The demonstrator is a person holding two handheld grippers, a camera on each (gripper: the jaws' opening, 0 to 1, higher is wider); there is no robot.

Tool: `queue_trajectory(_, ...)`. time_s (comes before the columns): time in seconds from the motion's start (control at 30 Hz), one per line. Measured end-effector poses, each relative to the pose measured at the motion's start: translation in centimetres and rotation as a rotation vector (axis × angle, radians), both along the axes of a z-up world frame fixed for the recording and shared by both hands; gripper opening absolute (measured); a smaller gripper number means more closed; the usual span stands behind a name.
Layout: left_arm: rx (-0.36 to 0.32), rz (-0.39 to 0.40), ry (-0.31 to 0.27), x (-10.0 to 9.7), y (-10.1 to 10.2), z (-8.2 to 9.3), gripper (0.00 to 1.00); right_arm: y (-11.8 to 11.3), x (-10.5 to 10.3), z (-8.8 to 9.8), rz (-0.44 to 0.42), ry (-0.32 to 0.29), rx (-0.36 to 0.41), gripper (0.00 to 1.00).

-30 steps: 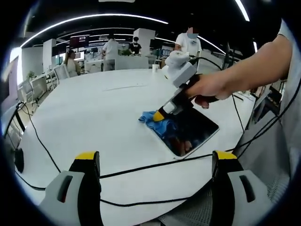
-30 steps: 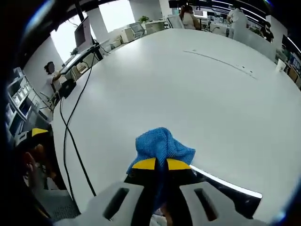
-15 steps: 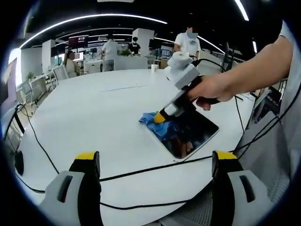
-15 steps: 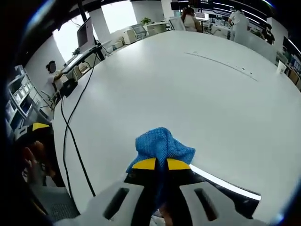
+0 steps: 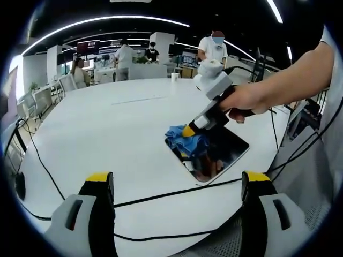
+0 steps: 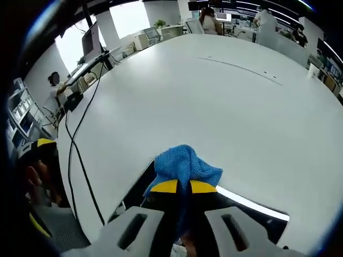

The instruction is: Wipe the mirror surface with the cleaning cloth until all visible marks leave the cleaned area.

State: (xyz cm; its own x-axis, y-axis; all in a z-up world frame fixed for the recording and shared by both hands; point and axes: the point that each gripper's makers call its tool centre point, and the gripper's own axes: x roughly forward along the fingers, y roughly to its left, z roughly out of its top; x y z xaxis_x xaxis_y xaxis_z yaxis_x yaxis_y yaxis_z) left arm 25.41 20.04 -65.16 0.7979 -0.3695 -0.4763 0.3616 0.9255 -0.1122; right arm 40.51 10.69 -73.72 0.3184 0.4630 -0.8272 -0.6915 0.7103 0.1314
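Mirror [image 5: 217, 152] lies flat on the white counter [image 5: 107, 134] under the right tool [image 6: 178, 187], whose jaws pinch the blue cloth [image 6: 185, 165] bunched just ahead of them on the glass. Soft and limp, the cloth seems best gripped at its gathered middle, while the mirror looks stiff, slick and fragile. Left tool [image 5: 179, 184] hangs spread and empty, well back from both.

We see a wide white counter [image 5: 107, 123] in an open office under a dark ceiling with curved light strips [image 5: 107, 21]. Black cables [image 6: 80, 134] trail across it. Desks with monitors [image 6: 88, 40] and bright windows [image 6: 126, 16] stand beyond.
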Motion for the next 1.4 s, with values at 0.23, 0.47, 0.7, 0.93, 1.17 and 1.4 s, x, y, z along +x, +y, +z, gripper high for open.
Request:
queue_trajectory(0.23,0.003,-0.002,-0.010,0.3,-0.2,0.3,0.99,-1.0,0.2,0.0,-0.019,0.000,-0.006,0.01)
queue_trajectory(0.47,-0.006,0.015,-0.024,0.5,0.0,0.7,0.99,-1.6,0.3,0.1,-0.028,-0.001,-0.014,0.01)
queue_trajectory(0.7,0.000,0.033,-0.027,0.7,0.4,0.8,0.99,-2.4,0.4,0.1,-0.035,0.005,-0.039,0.01)
queue_trajectory(0.93,-0.007,0.022,-0.031,0.7,0.5,0.6,0.99,-2.5,0.4,0.1,-0.027,-0.007,-0.049,0.01)
queue_trajectory(1.17,-0.002,0.022,-0.028,0.5,1.1,0.1,0.99,-2.5,0.2,0.0,-0.080,0.035,-0.035,0.01)
queue_trajectory(1.4,-0.002,0.023,-0.044,0.7,0.8,0.7,0.99,-2.6,-0.9,0.0,-0.072,0.027,-0.052,0.00)
